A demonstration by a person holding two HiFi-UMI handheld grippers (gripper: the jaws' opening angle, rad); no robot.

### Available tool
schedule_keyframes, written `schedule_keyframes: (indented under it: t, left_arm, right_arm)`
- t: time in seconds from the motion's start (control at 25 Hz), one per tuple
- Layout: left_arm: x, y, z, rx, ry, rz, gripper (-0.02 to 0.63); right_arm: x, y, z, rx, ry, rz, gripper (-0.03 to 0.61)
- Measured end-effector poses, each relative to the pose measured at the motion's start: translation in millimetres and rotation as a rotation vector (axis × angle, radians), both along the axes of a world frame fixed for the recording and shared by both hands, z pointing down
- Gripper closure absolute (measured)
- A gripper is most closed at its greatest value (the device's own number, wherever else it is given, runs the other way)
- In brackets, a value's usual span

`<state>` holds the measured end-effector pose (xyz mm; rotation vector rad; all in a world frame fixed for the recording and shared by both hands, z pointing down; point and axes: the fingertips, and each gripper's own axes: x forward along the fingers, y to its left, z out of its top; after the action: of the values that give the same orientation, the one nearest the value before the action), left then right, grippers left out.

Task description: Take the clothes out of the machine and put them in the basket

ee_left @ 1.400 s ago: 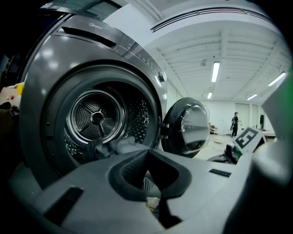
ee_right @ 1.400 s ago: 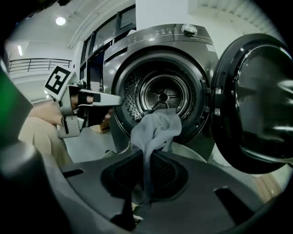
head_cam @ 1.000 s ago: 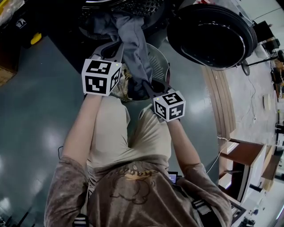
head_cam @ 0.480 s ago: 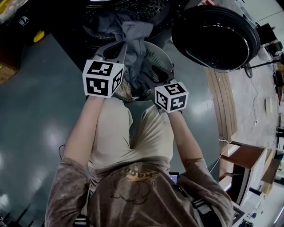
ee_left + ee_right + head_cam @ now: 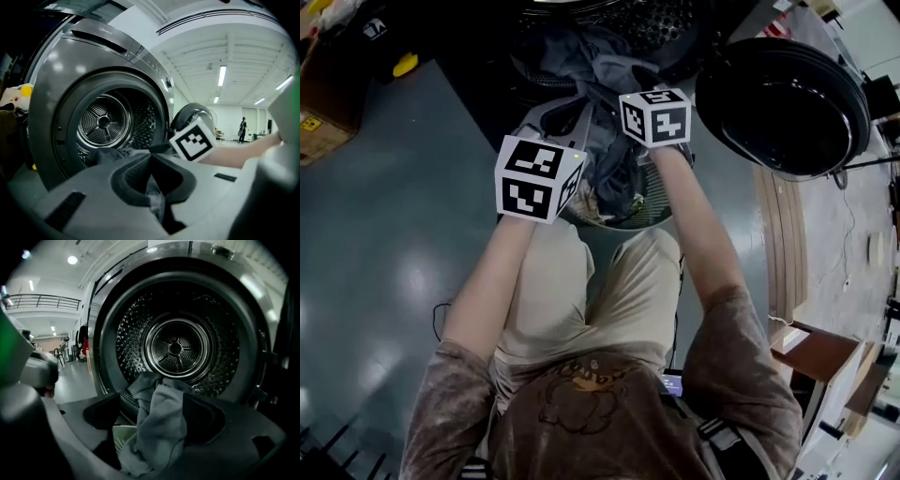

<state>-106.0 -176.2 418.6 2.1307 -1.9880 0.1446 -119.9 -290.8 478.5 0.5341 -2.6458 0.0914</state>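
Grey garment (image 5: 602, 112) hangs from the drum (image 5: 176, 348) down to the basket (image 5: 661, 204) below both sets of jaws. The right gripper (image 5: 607, 91) has swung up from basket level to the drum mouth. Its jaws have just been opening and now stand wide, with cloth bunched between them but unpinched. The left gripper (image 5: 151, 159) hasn't shifted, jaws narrow and clamped on a fold. Likely a regrip higher up; the garment is only part out.
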Motion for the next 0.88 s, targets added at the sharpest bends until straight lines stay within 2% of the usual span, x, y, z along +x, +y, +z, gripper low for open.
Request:
schedule_keyframes:
  t: [0.24, 0.44, 0.56, 0.76, 0.88]
  left_arm:
    - [-25, 5, 2, 0.004, 0.049, -0.044, 0.606]
    - [-33, 5, 6, -0.006, 0.069, -0.051, 0.606]
    - [-36, 4, 8, -0.010, 0.081, -0.056, 0.606]
    - [-39, 2, 9, -0.016, 0.089, -0.049, 0.606]
    - [-36, 0, 11, -0.019, 0.087, -0.042, 0.606]
  right_arm:
    - [-59, -48, 14, 0.029, 0.102, -0.017, 0.080]
    - [-89, -67, 45, -0.101, 0.159, -0.019, 0.049]
    - [-94, -73, 69, -0.124, 0.217, -0.010, 0.048]
    - [-97, -78, 75, -0.134, 0.221, 0.006, 0.036]
    - [-95, -77, 76, -0.111, 0.235, -0.001, 0.100]
